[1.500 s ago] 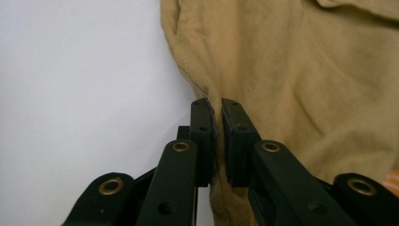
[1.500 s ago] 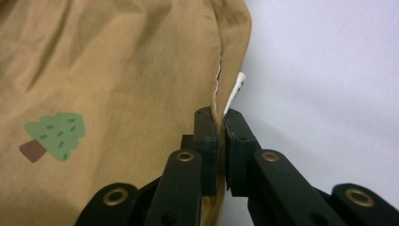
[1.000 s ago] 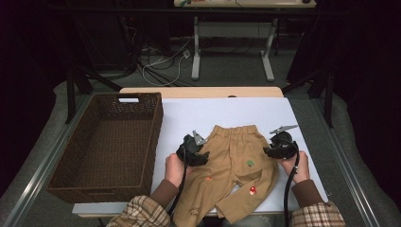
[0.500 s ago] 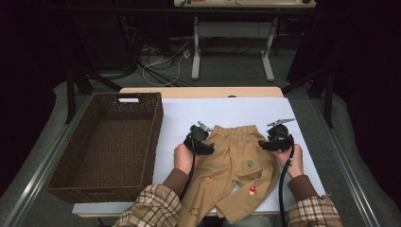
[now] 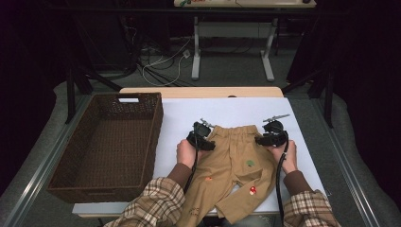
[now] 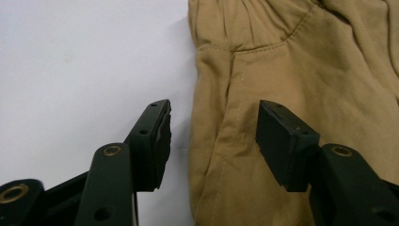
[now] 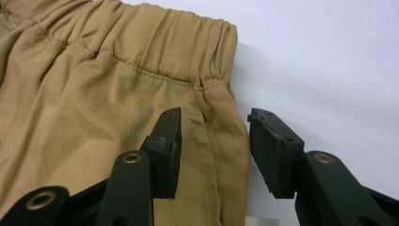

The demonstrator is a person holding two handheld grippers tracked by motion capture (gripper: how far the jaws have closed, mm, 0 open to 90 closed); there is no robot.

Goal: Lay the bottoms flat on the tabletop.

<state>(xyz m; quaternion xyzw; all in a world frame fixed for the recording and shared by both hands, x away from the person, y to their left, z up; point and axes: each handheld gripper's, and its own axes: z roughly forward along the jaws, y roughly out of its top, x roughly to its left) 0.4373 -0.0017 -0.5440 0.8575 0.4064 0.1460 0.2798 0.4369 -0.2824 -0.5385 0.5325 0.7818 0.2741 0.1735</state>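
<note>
Both grippers sit at the hips of the tan trousers: left gripper and right gripper have just been closing, jaws apart, straddling the side seams. Looks like the grab-for-folding step; next they need to pinch evenly. Basket waits nearby on the table.

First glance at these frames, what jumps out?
The tan trousers lie flat on the white table, waistband away from the person. The left gripper and right gripper sit at the trousers' two upper side edges, jaws open, each straddling a side seam below the waistband without pressing on it. A dark wicker basket sits to the left.
</note>
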